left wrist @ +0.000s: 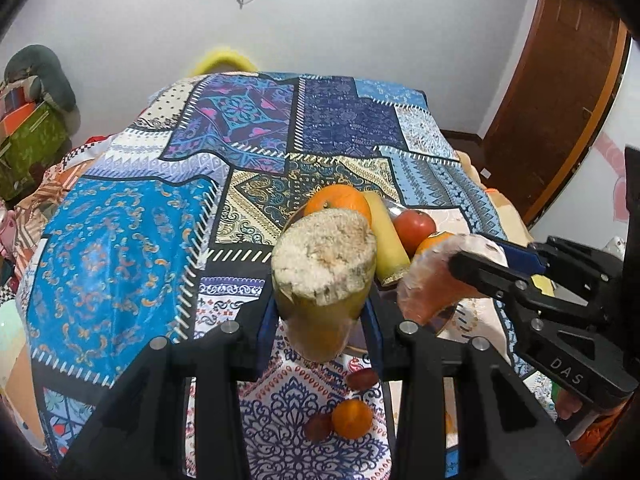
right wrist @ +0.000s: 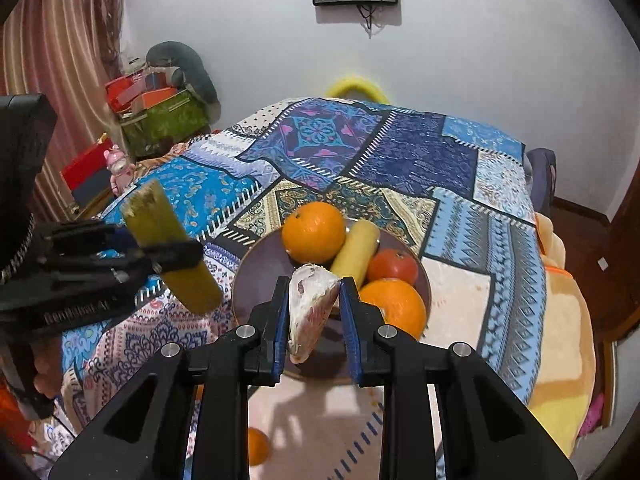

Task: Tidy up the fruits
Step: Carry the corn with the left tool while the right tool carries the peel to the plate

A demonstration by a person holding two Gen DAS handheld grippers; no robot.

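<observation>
Patchwork cloth (left wrist: 120, 248), left hand-held gripper (left wrist: 320, 320) clamping sugarcane piece (left wrist: 324, 256), right hand-held gripper (right wrist: 314, 308) pinching pomelo wedge (right wrist: 310, 304)

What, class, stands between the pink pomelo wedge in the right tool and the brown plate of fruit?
Nothing visible: the pink pomelo wedge hangs in the right tool directly above the round brown plate, over its bare near part.

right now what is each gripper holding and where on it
Left gripper clamps a yellow-green cut stalk piece around its middle. Right gripper pinches a pale pink citrus wedge by its flat sides.
</observation>
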